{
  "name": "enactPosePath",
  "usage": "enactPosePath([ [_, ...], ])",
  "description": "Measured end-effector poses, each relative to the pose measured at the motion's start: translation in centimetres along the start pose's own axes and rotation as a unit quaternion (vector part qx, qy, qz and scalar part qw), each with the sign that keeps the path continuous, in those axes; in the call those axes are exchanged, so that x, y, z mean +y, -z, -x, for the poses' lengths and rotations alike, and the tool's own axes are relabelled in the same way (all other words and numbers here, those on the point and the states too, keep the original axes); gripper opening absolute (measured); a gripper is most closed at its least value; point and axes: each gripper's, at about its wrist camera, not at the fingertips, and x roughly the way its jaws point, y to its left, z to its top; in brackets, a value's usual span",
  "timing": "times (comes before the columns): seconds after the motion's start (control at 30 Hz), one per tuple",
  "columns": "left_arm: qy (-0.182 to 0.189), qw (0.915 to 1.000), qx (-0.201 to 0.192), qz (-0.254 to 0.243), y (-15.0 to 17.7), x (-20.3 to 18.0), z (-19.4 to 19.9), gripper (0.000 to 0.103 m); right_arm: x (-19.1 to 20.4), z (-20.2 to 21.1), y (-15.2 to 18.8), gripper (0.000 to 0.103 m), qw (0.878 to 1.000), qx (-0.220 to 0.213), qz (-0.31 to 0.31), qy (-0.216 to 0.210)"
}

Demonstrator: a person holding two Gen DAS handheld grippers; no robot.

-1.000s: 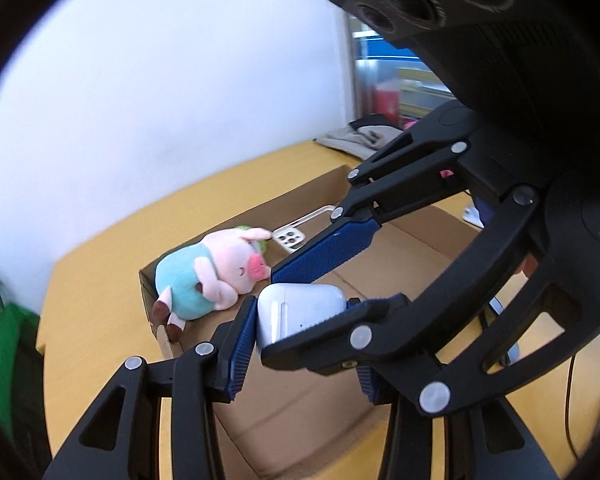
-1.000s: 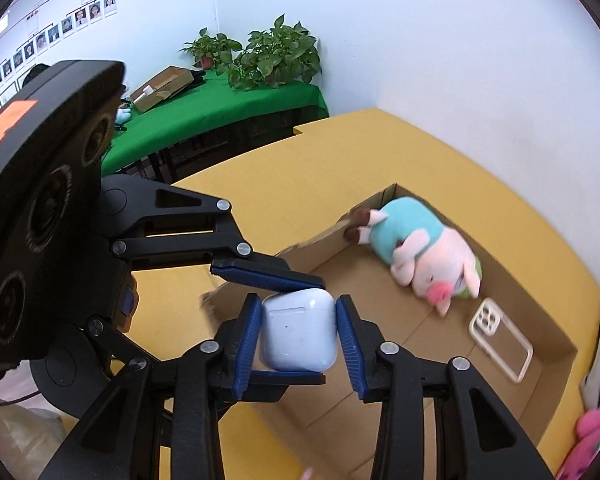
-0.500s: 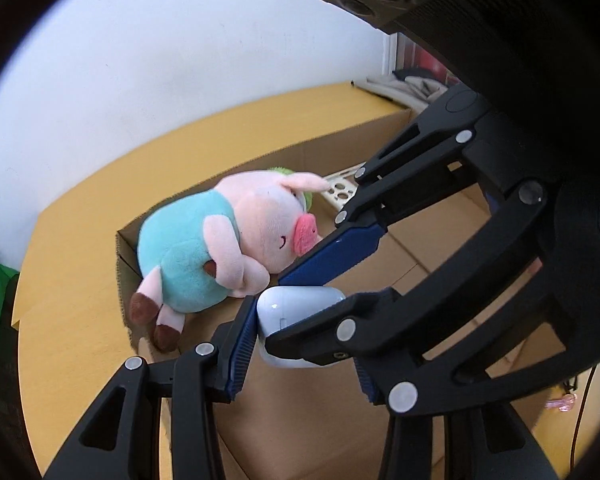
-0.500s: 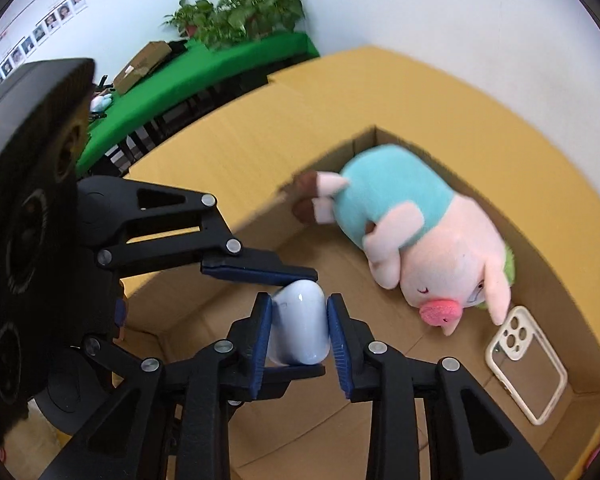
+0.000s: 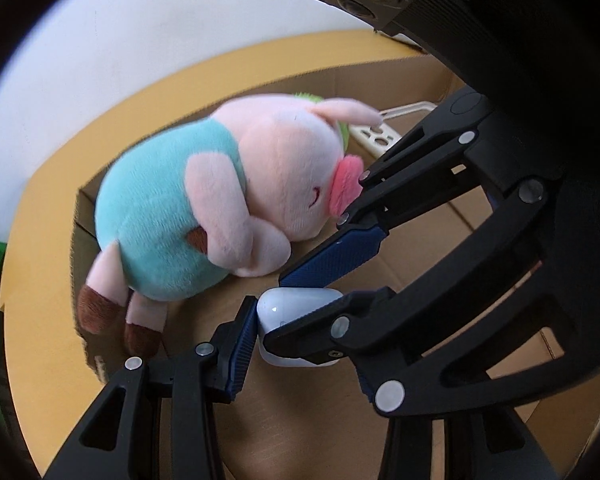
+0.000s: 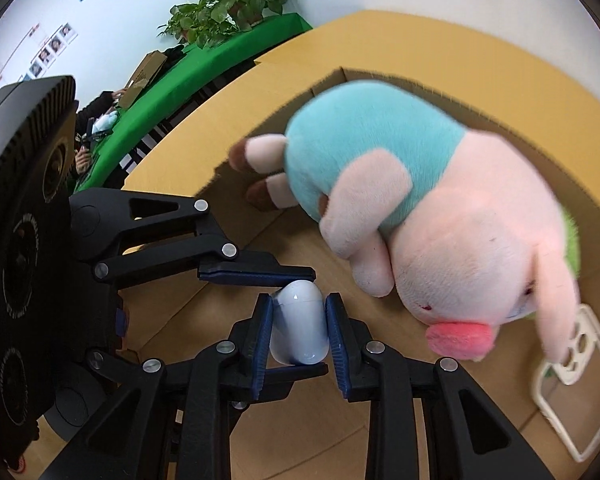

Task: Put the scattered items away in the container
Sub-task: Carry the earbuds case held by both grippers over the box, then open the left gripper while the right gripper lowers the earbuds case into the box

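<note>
Both grippers, left gripper (image 5: pixel 300 340) and right gripper (image 6: pixel 298 334), look clamped on one earbud case (image 6: pixel 299 328) inside the cardboard box (image 6: pixel 384 80), so uneven release could flick it into the plush pig (image 6: pixel 440 216).

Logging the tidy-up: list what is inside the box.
The box holds a pig, a phone case partly under its ear, and an earbud case gripped by left gripper and right gripper. Whatever lies beneath the pig is hidden.
</note>
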Motion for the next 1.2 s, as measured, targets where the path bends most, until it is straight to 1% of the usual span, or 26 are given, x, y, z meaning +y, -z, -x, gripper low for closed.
enactPosePath([
  [0.1, 0.004, 0.9996, 0.029, 0.004, 0.3, 0.2, -0.9, 0.043, -1.1, -1.0, 0.5, 0.029, 1.000, 0.004, -0.022, -0.020],
  [0.17, 0.001, 0.9993, 0.038, 0.007, 0.3, 0.3, -1.1, 0.043, -1.6, -1.2, 0.9, 0.028, 0.999, 0.000, -0.034, -0.031],
  [0.27, -0.004, 0.9992, 0.039, 0.006, 0.7, 0.3, -1.2, 0.043, -1.8, -1.0, 1.3, 0.028, 0.998, -0.009, -0.043, -0.039],
  [0.4, -0.004, 0.9992, 0.039, 0.009, 1.5, 0.4, -0.8, 0.045, -1.6, -0.9, 1.8, 0.028, 0.998, -0.015, -0.040, -0.039],
  [0.5, -0.007, 0.9995, 0.029, 0.009, 2.1, 0.5, 0.0, 0.046, -1.6, -0.7, 2.1, 0.028, 0.998, -0.017, -0.039, -0.037],
  [0.57, -0.009, 0.9995, 0.024, 0.015, 2.6, 0.8, 0.8, 0.048, -1.7, -0.6, 2.2, 0.028, 0.998, -0.018, -0.041, -0.038],
  [0.67, -0.008, 0.9995, 0.023, 0.022, 3.4, 1.2, 1.7, 0.049, -1.9, -0.7, 2.4, 0.028, 0.998, -0.020, -0.042, -0.038],
  [0.8, -0.022, 0.9992, 0.026, 0.019, 4.4, 1.3, 1.9, 0.049, -1.6, -0.7, 2.5, 0.028, 0.999, -0.020, -0.039, -0.028],
  [0.87, -0.021, 0.9992, 0.029, 0.018, 4.6, 1.1, 1.7, 0.049, -1.4, -0.6, 2.6, 0.029, 0.999, -0.021, -0.037, -0.020],
  [0.93, -0.019, 0.9991, 0.032, 0.019, 5.0, 0.9, 1.6, 0.049, -1.5, -0.2, 2.7, 0.033, 0.999, -0.021, -0.041, -0.008],
  [1.0, -0.023, 0.9990, 0.034, 0.020, 5.4, 0.9, 1.6, 0.049, -1.4, -0.3, 2.6, 0.033, 0.999, -0.021, -0.045, 0.001],
  [1.17, -0.020, 0.9989, 0.024, 0.035, 6.4, 1.7, 2.4, 0.049, -1.2, 0.6, 2.7, 0.034, 0.999, -0.023, -0.044, 0.014],
  [1.2, -0.021, 0.9989, 0.021, 0.037, 6.6, 1.8, 2.7, 0.049, -1.2, 0.8, 2.7, 0.036, 0.999, -0.025, -0.045, 0.017],
])
